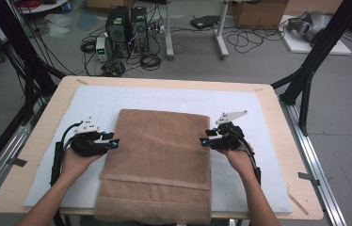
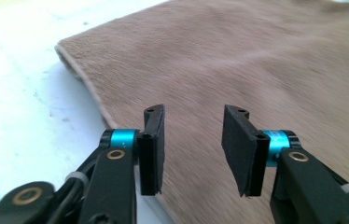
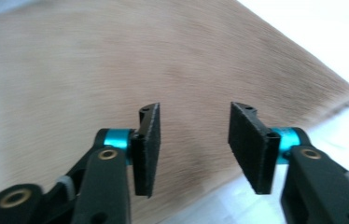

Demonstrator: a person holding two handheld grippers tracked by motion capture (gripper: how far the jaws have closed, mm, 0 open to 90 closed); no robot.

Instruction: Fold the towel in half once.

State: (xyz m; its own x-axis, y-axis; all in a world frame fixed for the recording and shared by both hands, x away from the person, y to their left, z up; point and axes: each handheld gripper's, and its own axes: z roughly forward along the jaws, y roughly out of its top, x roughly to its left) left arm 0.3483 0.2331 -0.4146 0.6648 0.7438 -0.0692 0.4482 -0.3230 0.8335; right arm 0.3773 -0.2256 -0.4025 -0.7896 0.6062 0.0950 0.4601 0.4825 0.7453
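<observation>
Left gripper (image 1: 116, 142) at towel's (image 1: 157, 160) left edge, right gripper (image 1: 202, 141) at right edge; both wide open, holding nothing.

— Was any text, label or number legible on the towel (image 1: 157, 155), the mat (image 1: 94, 101) or the grippers?
— None was legible; no marking could be read.

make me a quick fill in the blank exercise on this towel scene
1. The folded brown terry towel lies on a ____ mat.
2. The jaws of the left gripper and the right gripper are ____.
3. In the high view, the grippers are at opposite ____ of the towel.
4. The towel's near edge hangs over the table's ____ edge.

Missing words: white; open; sides; front
</observation>
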